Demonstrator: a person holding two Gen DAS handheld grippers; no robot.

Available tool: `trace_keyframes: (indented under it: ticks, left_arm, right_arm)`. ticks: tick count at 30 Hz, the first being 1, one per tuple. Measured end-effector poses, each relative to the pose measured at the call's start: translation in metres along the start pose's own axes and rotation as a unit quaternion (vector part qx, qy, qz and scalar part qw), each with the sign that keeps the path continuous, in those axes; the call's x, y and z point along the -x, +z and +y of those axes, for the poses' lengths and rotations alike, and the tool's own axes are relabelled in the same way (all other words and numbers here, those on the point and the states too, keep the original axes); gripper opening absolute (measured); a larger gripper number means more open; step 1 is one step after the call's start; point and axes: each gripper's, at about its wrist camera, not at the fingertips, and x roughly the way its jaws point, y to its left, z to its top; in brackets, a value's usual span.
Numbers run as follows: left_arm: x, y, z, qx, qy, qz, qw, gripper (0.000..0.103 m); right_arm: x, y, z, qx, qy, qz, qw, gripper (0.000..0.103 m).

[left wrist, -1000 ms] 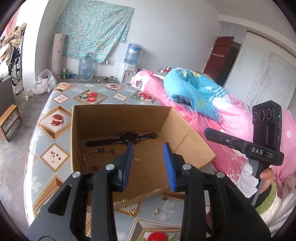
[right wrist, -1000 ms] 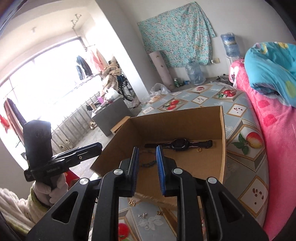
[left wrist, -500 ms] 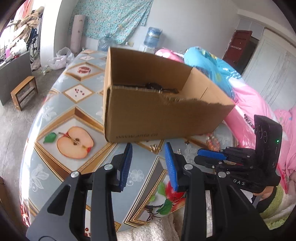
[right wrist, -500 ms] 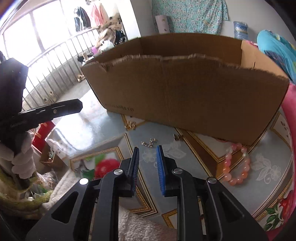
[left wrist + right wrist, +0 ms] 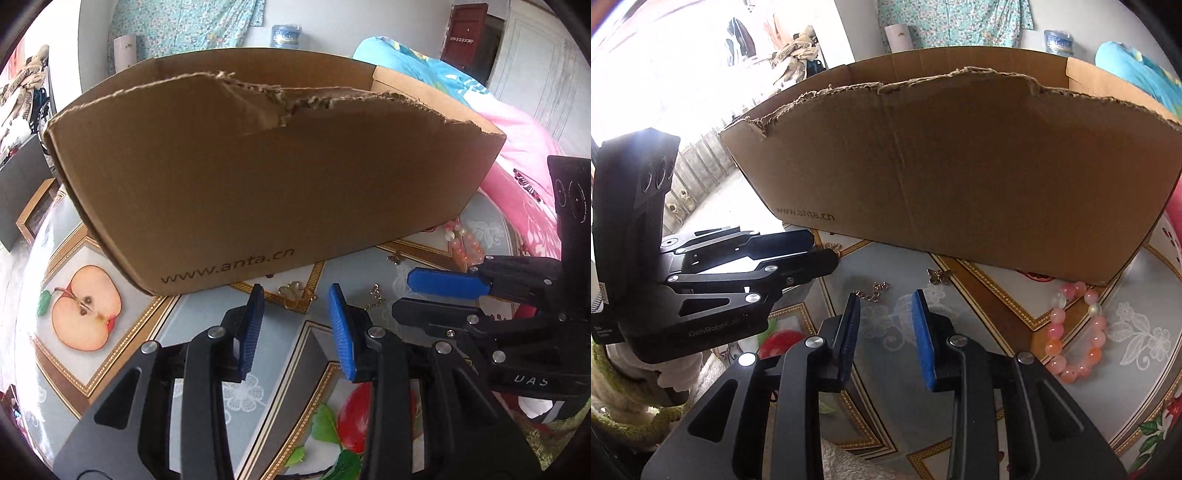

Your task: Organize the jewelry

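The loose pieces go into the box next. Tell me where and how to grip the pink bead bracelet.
The pink bead bracelet lies flat as an open ring on the tablecloth, in front of the cardboard box. Probably best: come from above with the right gripper, one finger inside the ring, one outside, and pinch its near arc of beads.

Bead bracelet [image 5: 1075, 332] and small chain [image 5: 872, 291] on tablecloth [image 5: 997, 295] before cardboard box [image 5: 960, 166].

Pink bead bracelet [image 5: 1075, 332] flat on counter [image 5: 1015, 321], right, near cardboard box [image 5: 960, 177]; gold butterfly charm [image 5: 938, 275], short chain [image 5: 872, 291] loose, left of it.
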Motion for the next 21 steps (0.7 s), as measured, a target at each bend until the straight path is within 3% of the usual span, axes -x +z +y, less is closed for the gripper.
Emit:
trace_keyframes:
  ticks: [6,10,21]
  left_arm:
    - [-0.006,-0.004,-0.019,-0.056,0.052,-0.02,0.9969,0.03]
    - [-0.004,-0.005,-0.021,-0.059,0.043,-0.02,0.9971,0.018]
    - [0.007,-0.015,-0.021,-0.062,0.037,-0.004,0.9974,0.017]
  right_arm:
    - [0.002,0.0,-0.001,0.004,0.009,-0.003,1.0,0.029]
    - [0.005,-0.005,-0.001,0.004,0.014,-0.011,1.0,0.029]
    - [0.025,-0.018,-0.011,0.01,0.014,-0.023,1.0,0.029]
